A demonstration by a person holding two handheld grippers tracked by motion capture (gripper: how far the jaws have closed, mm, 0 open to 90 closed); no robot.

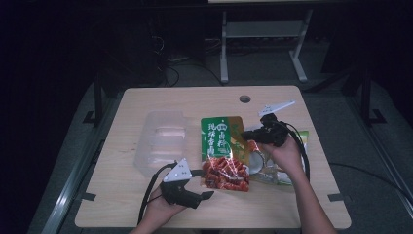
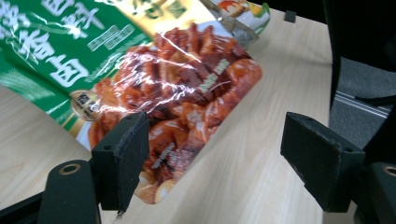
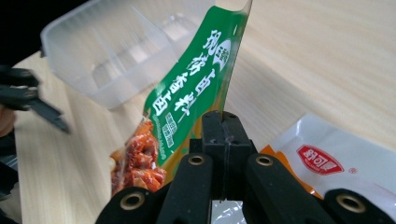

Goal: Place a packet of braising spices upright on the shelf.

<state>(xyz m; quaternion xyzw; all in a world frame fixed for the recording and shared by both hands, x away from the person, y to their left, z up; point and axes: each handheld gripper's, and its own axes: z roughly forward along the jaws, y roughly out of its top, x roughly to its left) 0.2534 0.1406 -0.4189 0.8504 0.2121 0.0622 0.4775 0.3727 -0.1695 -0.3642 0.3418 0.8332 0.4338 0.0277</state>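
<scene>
Nearest the high camera, the left gripper (image 1: 207,184) lay low over the front of the wooden table (image 1: 146,100), held in the person's left hand (image 1: 163,207); its jaws stood spread wide with nothing pinched between them, and in the left gripper view one black pad (image 2: 122,158) sat just in front of the bottom corner of the green snack pouch (image 2: 154,79) while the other stood well clear over bare wood; the pouch's lower, see-through part showed glossy red-brown pieces of food. Further out, the right gripper (image 1: 246,134) was pressed shut on the right edge of that pouch, near its green and yellow printed upper half; in the right gripper view its jaws (image 3: 223,135) met with the pouch's edge caught between them, and the pouch rose tilted off the table toward the top of that view. Beneath the right hand (image 1: 285,153) lay a white snack packet (image 3: 345,163) with a red label, flat on the table just beside the pouch; left of the pouch stood a clear plastic tray (image 1: 163,141), apart from both grippers.
</scene>
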